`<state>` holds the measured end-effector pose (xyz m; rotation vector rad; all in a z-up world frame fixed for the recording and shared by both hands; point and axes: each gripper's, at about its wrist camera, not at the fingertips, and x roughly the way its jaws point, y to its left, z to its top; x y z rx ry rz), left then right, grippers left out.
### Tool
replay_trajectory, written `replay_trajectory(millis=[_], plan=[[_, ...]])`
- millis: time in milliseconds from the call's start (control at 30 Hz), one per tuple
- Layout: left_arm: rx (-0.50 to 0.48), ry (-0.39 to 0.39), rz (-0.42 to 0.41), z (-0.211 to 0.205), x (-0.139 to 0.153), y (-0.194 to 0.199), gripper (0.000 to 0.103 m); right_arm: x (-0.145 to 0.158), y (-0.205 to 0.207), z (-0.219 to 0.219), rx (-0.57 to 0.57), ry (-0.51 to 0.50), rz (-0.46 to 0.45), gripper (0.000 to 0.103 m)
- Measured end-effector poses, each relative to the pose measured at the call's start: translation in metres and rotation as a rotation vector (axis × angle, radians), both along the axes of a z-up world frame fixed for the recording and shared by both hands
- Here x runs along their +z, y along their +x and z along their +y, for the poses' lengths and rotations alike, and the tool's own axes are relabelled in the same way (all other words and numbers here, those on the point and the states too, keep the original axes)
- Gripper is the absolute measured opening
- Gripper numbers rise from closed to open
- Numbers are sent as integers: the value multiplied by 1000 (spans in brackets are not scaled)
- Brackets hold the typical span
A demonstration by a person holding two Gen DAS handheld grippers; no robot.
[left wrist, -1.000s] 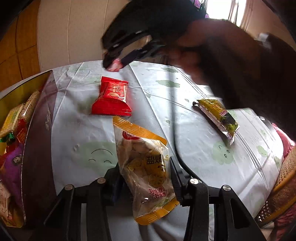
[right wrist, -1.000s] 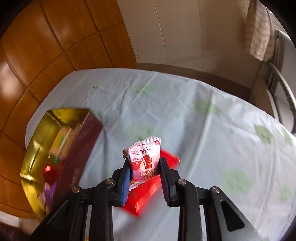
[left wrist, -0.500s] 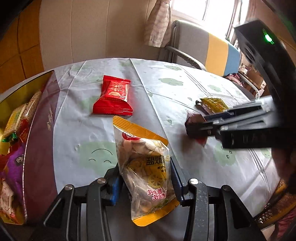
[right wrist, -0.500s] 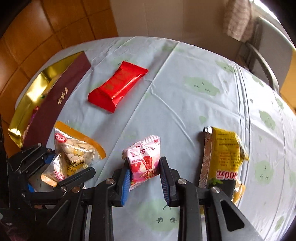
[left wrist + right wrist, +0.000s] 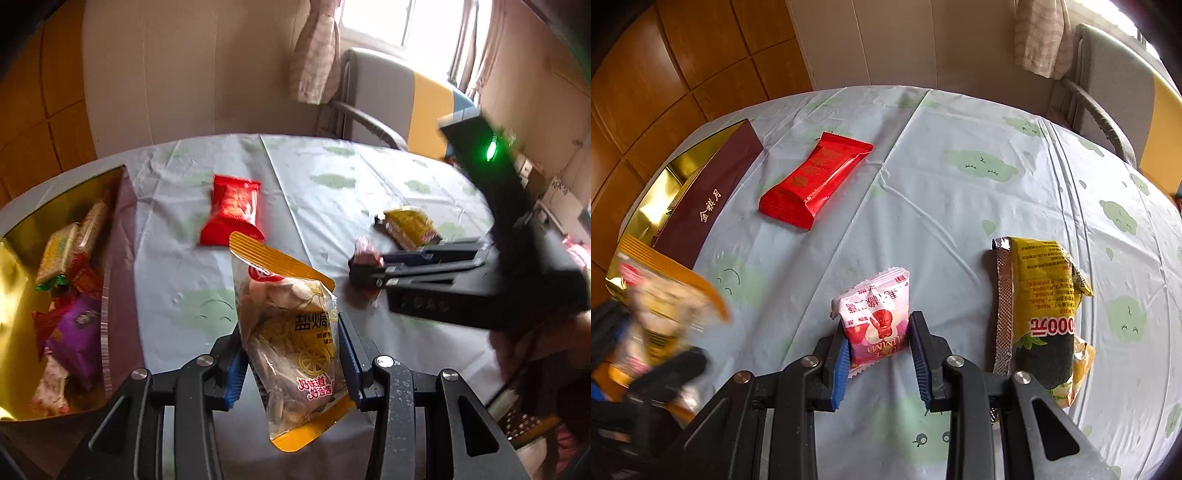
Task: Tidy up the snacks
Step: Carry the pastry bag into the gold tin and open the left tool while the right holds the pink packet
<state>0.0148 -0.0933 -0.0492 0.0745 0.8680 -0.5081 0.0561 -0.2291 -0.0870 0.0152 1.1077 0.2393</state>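
Clear orange-edged nut bag (image 5: pixel 291 343) held upright, pink-white candy pack (image 5: pixel 877 319) held, red packet (image 5: pixel 812 181) and yellow-green packet (image 5: pixel 1043 314) flat on tablecloth

Red packet (image 5: pixel 815 181); yellow-black packet (image 5: pixel 1043 314); pale-blue tablecloth (image 5: pixel 942 206), green clouds, seemingly.

Your left gripper (image 5: pixel 291 363) is clamped on the seed bag (image 5: pixel 291 332), which fills the gap between its fingers and hides the surface (image 5: pixel 177 269) straight ahead. At its 9 o'clock stands the gold box (image 5: pixel 22 266), its maroon wall (image 5: pixel 122 280) close beside the left finger and the inside crowded with packets. At 12 o'clock lies the red packet (image 5: pixel 232 210), just beyond the bag's top. At 2 o'clock your right gripper (image 5: pixel 877 349), gripping the pink packet (image 5: pixel 875 317), bars that side. From the right wrist view, bare cloth runs open from 12 to 1 o'clock; the yellow packet (image 5: pixel 1041 310) lies close at 3 o'clock.
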Motion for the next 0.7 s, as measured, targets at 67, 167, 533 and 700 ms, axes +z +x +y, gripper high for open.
replay_trajectory(millis=[67,167,533,700], plan=[[10,-17,-21,6,13,-4,44,0,-1,0,4,-9,2,31],[34,-50,-50,23,33,-7,44,0,-2,3,8,-27,-6,31],[404,-154,-51,165,74,17,45,-2,-7,7,16,-58,-44,31],[606,-191,23,238,61,28,45,-2,-8,6,20,-48,-55,31]])
